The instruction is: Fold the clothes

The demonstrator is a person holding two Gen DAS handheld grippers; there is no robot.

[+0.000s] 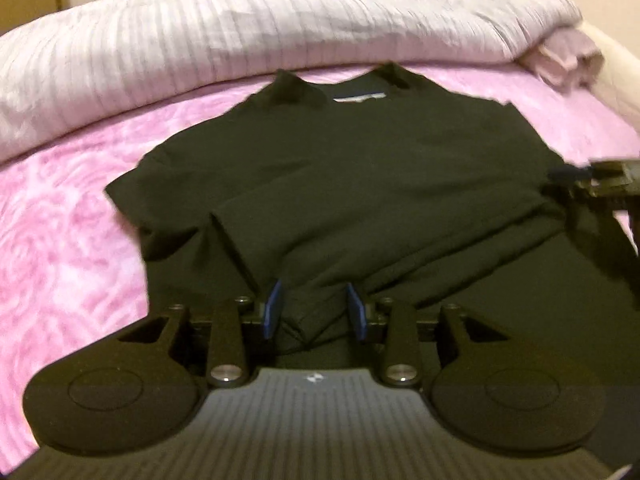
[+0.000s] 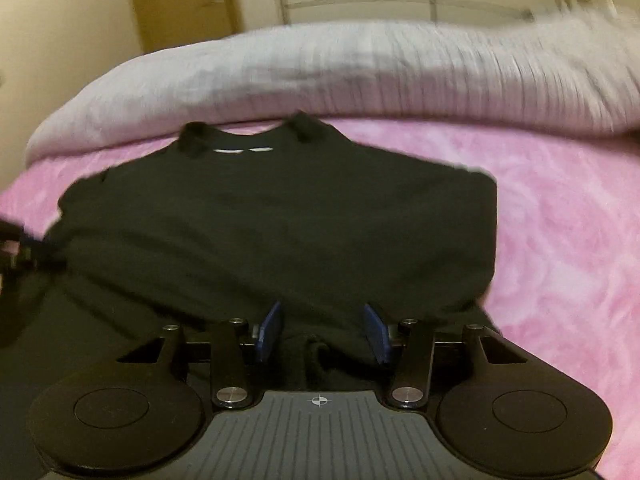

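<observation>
A black T-shirt lies on a pink bedspread, collar far from me, its lower part folded up over the body. My left gripper has its blue pads apart with a bunch of the shirt's near folded edge between them. My right gripper also has its pads apart, with the shirt bunched between them. Each gripper shows at the edge of the other's view, the right one and the left one. Both views are blurred.
A rolled pale lilac duvet lies across the bed behind the shirt's collar, also in the right wrist view. Pink bedspread extends on both sides. Cream cupboard doors stand beyond the bed.
</observation>
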